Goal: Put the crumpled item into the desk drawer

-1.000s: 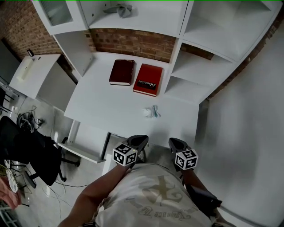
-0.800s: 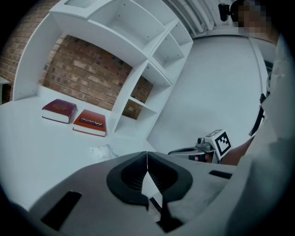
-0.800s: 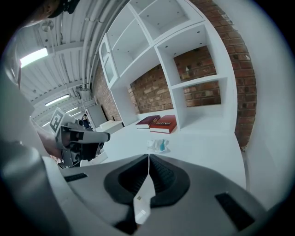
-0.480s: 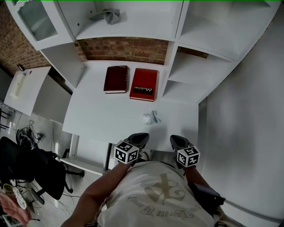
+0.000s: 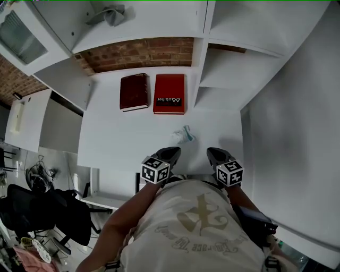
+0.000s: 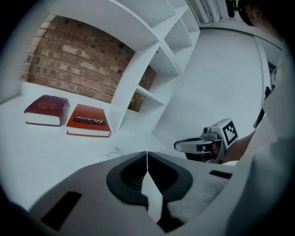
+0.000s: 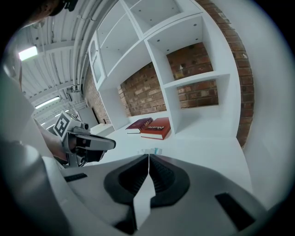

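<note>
Jaws together, my left gripper [image 5: 170,154] and right gripper [image 5: 214,154] hold nothing. The crumpled item [image 5: 183,136] lies mid-frame, just above them.

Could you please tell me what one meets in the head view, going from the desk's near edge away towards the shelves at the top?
crumpled item → red book → brick wall → grey cloth
</note>
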Action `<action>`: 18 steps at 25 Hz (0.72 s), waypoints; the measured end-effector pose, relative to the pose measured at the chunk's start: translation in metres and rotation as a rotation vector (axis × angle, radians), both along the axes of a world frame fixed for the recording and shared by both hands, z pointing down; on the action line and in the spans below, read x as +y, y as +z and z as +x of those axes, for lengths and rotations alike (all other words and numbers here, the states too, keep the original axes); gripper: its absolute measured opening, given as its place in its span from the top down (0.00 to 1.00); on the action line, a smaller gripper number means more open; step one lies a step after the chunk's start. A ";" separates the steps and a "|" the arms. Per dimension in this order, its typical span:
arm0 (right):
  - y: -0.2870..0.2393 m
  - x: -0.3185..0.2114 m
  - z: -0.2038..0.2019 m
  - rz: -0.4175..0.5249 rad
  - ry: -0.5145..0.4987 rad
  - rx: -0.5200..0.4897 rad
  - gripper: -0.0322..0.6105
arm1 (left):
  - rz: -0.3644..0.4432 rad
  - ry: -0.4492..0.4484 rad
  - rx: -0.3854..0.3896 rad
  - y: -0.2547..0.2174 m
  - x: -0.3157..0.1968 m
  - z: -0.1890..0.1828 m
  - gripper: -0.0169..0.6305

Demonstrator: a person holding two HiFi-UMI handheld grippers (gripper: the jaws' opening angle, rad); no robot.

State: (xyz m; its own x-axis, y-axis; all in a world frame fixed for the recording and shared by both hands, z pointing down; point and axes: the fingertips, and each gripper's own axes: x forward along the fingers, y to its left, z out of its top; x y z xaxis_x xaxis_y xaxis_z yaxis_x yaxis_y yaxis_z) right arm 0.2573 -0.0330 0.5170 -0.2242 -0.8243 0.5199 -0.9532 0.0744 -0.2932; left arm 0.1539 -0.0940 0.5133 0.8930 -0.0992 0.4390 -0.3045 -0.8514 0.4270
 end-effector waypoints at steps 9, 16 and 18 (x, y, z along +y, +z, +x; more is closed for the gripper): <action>0.010 -0.015 0.000 -0.020 0.033 -0.013 0.91 | -0.005 0.064 -0.053 0.017 -0.014 0.005 0.94; 0.016 -0.018 0.001 -0.027 0.072 -0.023 0.91 | 0.010 0.094 -0.099 0.029 -0.025 0.007 0.94; 0.016 -0.017 0.000 -0.032 0.074 -0.025 0.91 | 0.015 0.104 -0.116 0.032 -0.024 0.006 0.94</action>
